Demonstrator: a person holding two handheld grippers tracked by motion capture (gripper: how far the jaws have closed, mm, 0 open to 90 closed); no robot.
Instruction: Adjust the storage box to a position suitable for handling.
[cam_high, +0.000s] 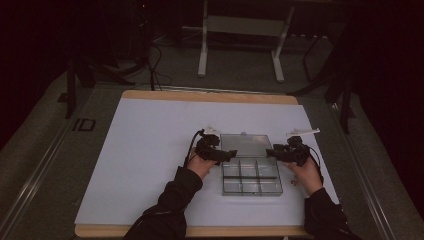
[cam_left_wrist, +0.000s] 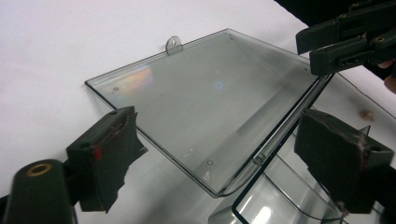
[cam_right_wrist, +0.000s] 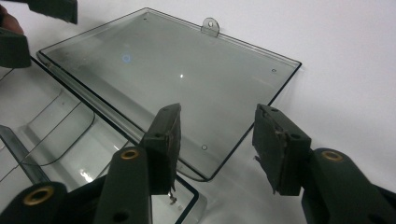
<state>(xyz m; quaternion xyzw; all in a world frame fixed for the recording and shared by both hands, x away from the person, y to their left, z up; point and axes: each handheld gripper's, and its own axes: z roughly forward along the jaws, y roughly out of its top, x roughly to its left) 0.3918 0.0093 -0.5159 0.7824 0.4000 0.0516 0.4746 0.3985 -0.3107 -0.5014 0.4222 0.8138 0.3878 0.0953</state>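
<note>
A clear plastic compartment box (cam_high: 252, 179) lies on the white tabletop (cam_high: 150, 150) with its lid (cam_high: 245, 144) swung fully back and lying flat behind it. The left gripper (cam_high: 227, 156) hovers at the hinge's left end and is open; its jaws stand wide apart over the lid (cam_left_wrist: 205, 93) and the base's corner (cam_left_wrist: 280, 186). The right gripper (cam_high: 272, 152) is at the hinge's right end and is also open, with its jaws (cam_right_wrist: 218, 116) spread above the lid's corner (cam_right_wrist: 177, 70). Nothing is held between either pair of jaws. The compartments (cam_right_wrist: 56, 130) look empty.
A small brownish bit (cam_high: 294, 182) lies on the table beside the right hand. The lid carries a hang tab (cam_left_wrist: 173, 44) on its far edge. The table's wooden rim (cam_high: 210, 96) runs along the back, and the legs of a desk (cam_high: 202, 45) stand on the floor beyond.
</note>
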